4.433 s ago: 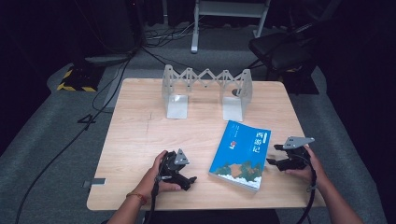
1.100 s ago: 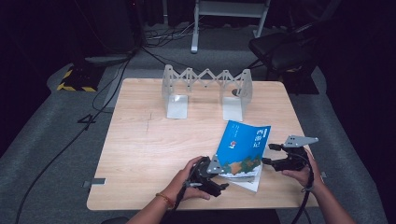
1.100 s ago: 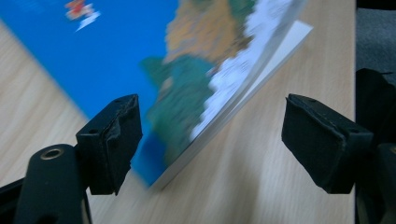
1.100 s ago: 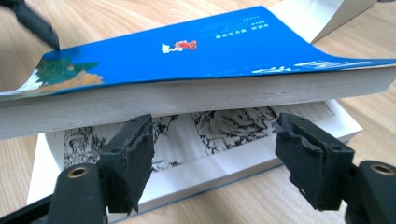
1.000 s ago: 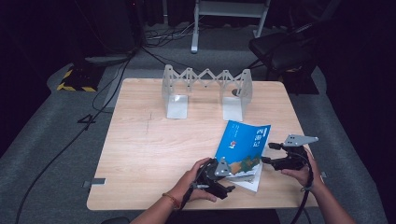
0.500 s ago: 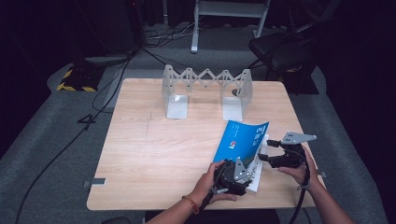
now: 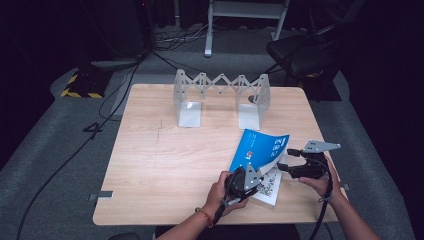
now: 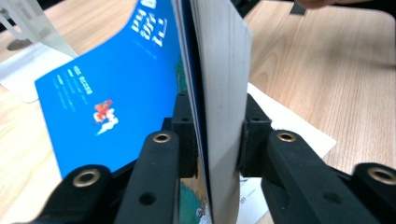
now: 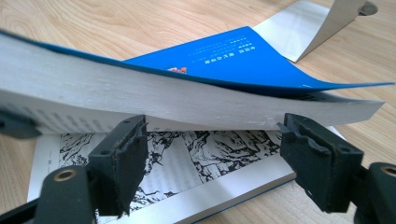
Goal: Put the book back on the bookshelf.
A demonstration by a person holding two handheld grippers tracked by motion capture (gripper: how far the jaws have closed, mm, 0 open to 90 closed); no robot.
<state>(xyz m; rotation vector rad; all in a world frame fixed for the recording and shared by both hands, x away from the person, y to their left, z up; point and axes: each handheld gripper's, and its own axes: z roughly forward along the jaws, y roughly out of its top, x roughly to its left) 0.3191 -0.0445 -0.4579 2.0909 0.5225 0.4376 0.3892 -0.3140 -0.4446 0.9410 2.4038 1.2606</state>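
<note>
A blue-covered book (image 7: pixel 262 146) lies at the table's front right, partly opened. My left gripper (image 7: pixel 256 180) is at its near left corner. Its jaws have just been closing and now stand shut on the cover and a thick block of pages (image 8: pixel 219 70); the pads (image 8: pixel 184 135) press on both sides. That block is lifted off an illustrated page (image 9: pixel 201 154) that lies flat. My right gripper (image 7: pixel 287 160) waits at the book's right edge. Its jaws have just been opening and stand wide, touching nothing, with the raised page block (image 9: pixel 187 102) just above and beyond them.
A folding metal book rack (image 7: pixel 222 92) stands at the back middle of the wooden table (image 7: pixel 150 165). A dark chair (image 7: pixel 300 55) and cables lie on the grey floor beyond. The person's forearms come in over the front edge.
My left gripper has moved right to the book, closed on its cover and pages and raised them. The right gripper has stayed in place, its jaws a little wider.
</note>
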